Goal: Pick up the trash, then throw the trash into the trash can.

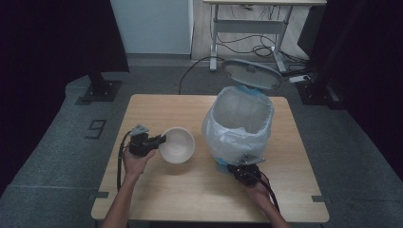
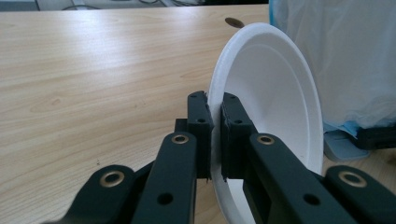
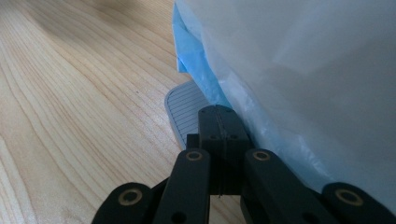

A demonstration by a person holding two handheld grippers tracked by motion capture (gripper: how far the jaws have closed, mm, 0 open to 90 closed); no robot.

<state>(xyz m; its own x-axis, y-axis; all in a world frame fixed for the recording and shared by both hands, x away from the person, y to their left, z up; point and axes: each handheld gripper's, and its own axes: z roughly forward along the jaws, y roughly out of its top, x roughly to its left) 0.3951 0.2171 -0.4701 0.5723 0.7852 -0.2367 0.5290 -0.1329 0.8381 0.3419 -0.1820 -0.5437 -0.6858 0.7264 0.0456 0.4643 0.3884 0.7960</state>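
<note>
On the bench (image 1: 157, 190), left of middle, the left tool (image 1: 161, 140) is clamped on the rim of a white bowl (image 1: 178, 145), tipped up on its edge just left of the bin (image 1: 240, 126). At the bin's near foot the right tool (image 1: 234, 167) sits with its jaws shut together and nothing between them, pressing on the pedal (image 3: 182, 109); the lid (image 1: 253, 73) stands open at the far side.

The step in hand looks like carrying the bowl over the open bin to dump or drop it. To do it well, keep the pedal pressed firmly so the lid stays up, lift the bowl clear of the liner's (image 1: 223, 137) rim before moving right, and let go only once it is over the opening; a thin rim pinched at one spot could pivot, so move smoothly.

From the high view come the layout, the open lid and the gap between bowl and bin. The left gripper view adds how the pads straddle the bowl's rim, one inside and one outside. The right gripper view shows the ribbed pedal under the tool tips and the blue bag edge beneath the white liner.
</note>
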